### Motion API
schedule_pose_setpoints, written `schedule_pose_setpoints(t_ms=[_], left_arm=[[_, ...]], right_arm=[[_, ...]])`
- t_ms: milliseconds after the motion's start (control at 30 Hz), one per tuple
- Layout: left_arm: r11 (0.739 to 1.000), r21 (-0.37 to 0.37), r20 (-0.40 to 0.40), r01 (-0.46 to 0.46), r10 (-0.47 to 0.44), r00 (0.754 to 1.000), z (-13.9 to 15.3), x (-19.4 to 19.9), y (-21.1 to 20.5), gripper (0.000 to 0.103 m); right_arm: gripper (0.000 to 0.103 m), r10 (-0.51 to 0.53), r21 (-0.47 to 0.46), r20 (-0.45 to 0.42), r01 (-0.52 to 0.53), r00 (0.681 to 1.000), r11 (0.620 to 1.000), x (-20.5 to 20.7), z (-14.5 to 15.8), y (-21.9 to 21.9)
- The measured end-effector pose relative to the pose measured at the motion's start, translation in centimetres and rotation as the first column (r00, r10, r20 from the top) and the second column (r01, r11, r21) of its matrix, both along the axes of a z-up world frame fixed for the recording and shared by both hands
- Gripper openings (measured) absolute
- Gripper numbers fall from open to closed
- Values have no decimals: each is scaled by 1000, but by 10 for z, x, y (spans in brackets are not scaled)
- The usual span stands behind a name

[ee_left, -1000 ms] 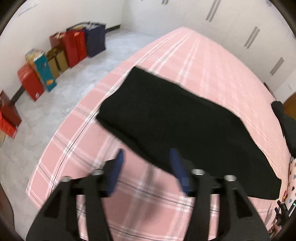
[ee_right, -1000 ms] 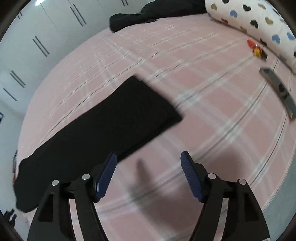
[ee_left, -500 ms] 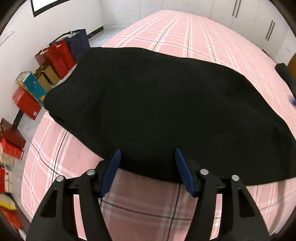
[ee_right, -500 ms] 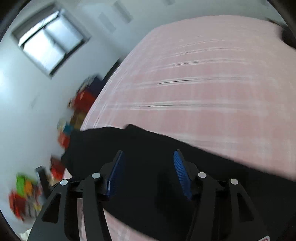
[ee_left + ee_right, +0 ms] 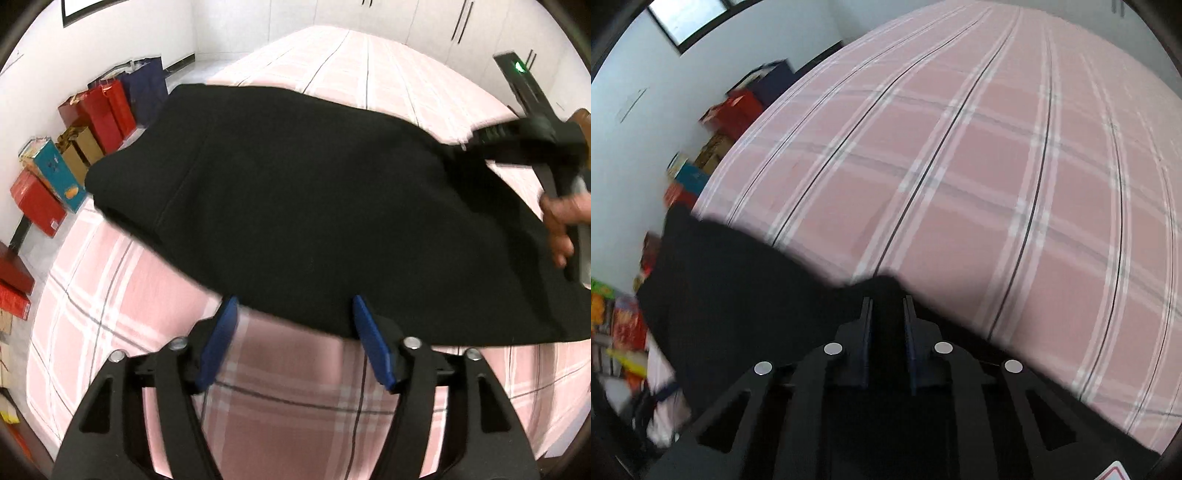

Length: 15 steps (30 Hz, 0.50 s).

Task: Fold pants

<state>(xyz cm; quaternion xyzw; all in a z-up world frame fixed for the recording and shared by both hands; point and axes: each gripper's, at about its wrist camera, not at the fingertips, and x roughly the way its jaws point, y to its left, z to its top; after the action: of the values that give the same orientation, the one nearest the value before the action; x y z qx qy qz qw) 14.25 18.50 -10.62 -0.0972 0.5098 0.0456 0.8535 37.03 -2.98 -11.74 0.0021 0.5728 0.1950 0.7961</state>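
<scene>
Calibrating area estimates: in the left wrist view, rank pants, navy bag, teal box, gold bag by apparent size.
1. pants
2. navy bag
3. teal box and gold bag: look alike, unranked.
Pants lie nearer the camera, inflating them.

No legible txt (boxes prob. blurred).

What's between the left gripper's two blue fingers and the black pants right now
Nothing but bare pink plaid bedsheet. In the left wrist view, the open left gripper sits at the near edge of the black pants, its fingers holding no cloth.
</scene>
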Motion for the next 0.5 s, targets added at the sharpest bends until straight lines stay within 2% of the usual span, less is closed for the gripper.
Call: schedule_pose_setpoints(t_ms=[67,100,133,167,200,300,367,400,500], left_arm=[[1000,-8,10,0,0,1000,2,0,0,65],[1000,-14,7,-7,7,1000,2,-1,1,65],[1000,-18,2,-14,14,1000,2,0,1,66],[1000,-19,0,-14,14,1000,3,1,1,66],[1000,-14,-1,-9,9,1000,3,4,2,68],[1000,18,13,3,-3,1000,5,3,-3,69],[1000,25,16,-4,4,1000,5,3,-3,70],[1000,27,16,-11,10,1000,5,3,-4,71],[998,42,3,-37,37,999,5,3,-10,73]], right_arm=[[0,-56,-13,25,56,998,998,18,-2,2],[0,-85,-11,47,85,995,996,21,3,1],[2,-125,7,87,125,988,992,18,14,-8],[9,-145,27,126,142,982,989,10,25,-17],[9,-140,33,156,137,978,990,-1,35,-19],[9,-25,34,208,18,978,999,-58,48,-25],[7,38,-8,179,-37,983,999,-74,37,-23],[5,59,-46,140,-53,988,998,-70,21,-15],[0,-9,-57,98,15,995,998,-45,0,-15]])
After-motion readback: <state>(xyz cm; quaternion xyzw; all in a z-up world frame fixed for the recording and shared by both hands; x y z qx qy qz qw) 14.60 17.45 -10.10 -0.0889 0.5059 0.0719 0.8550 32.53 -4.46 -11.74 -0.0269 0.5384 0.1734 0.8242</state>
